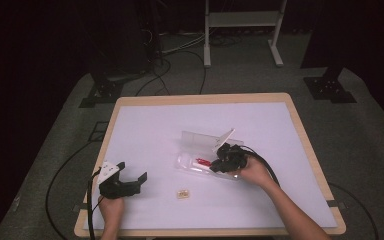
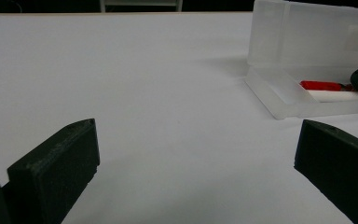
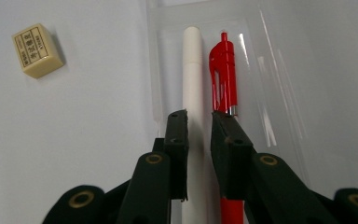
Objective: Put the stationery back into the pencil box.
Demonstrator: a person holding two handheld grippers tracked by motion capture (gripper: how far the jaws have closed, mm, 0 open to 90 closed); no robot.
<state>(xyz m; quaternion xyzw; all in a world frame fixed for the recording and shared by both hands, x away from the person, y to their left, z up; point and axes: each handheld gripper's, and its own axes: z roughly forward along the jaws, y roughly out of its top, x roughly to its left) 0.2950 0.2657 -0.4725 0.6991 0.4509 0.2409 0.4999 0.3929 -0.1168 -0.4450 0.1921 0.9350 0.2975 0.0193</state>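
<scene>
Placement of pens into the clear case (image 1: 200, 150) is the step we judge to be in hand. The case lies open near the middle of the worktop (image 1: 145, 125), lid standing up on the far side, and holds a white pen (image 3: 193, 84) and a red pen (image 3: 223, 74) side by side. The right claw (image 3: 199, 122) sits low over the case tray, jaws narrowed to a slim gap astride the white pen; the pads flank the barrel closely, but we cannot tell whether they press on it or have just let go. The red pen lies just beside the right-hand jaw, touching or nearly so. A small eraser (image 3: 36, 50) rests on the worktop toward the near edge, apart from the case. The left claw (image 1: 128, 181) waits near the near-left corner, jaws spread wide and holding nothing. We judge that the next move calls for the right claw to widen and lift straight clear without dragging either pen, after which the eraser remains to be collected.
</scene>
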